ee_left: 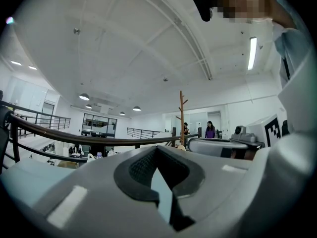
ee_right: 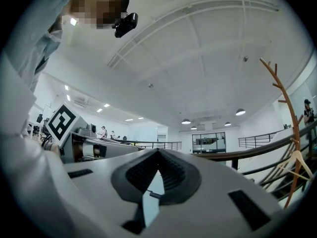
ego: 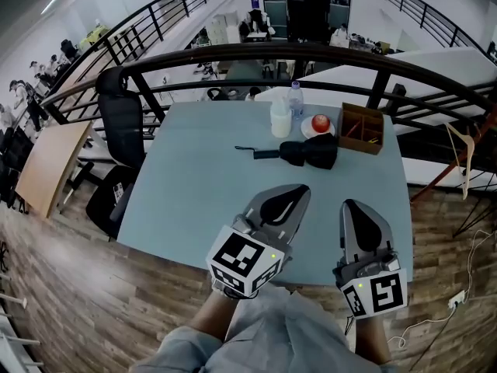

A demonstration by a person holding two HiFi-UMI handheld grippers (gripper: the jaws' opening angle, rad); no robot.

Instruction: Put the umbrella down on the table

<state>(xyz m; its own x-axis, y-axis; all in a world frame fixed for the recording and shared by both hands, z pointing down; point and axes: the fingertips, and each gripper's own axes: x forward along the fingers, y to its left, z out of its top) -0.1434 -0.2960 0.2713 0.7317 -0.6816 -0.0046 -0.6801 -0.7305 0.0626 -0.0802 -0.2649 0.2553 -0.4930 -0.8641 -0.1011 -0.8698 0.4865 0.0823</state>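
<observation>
A folded black umbrella (ego: 311,151) lies on the pale blue table (ego: 194,193), toward the far right, with its handle and strap (ego: 256,153) pointing left. Both grippers hover over the near edge of the table, well short of the umbrella and apart from it. My left gripper (ego: 298,189) is shut with nothing in it, and its tips angle toward the umbrella. To its right, my right gripper (ego: 352,207) is likewise shut and empty. In the left gripper view the jaws (ee_left: 156,150) meet at the tip; the right gripper view shows the same (ee_right: 158,153).
Behind the umbrella stand a white bottle (ego: 280,119), a clear water bottle (ego: 296,99), a red apple on a plate (ego: 320,123) and a wooden box (ego: 362,128). A black office chair (ego: 120,123) sits at the table's left. A dark railing (ego: 311,53) curves behind the table.
</observation>
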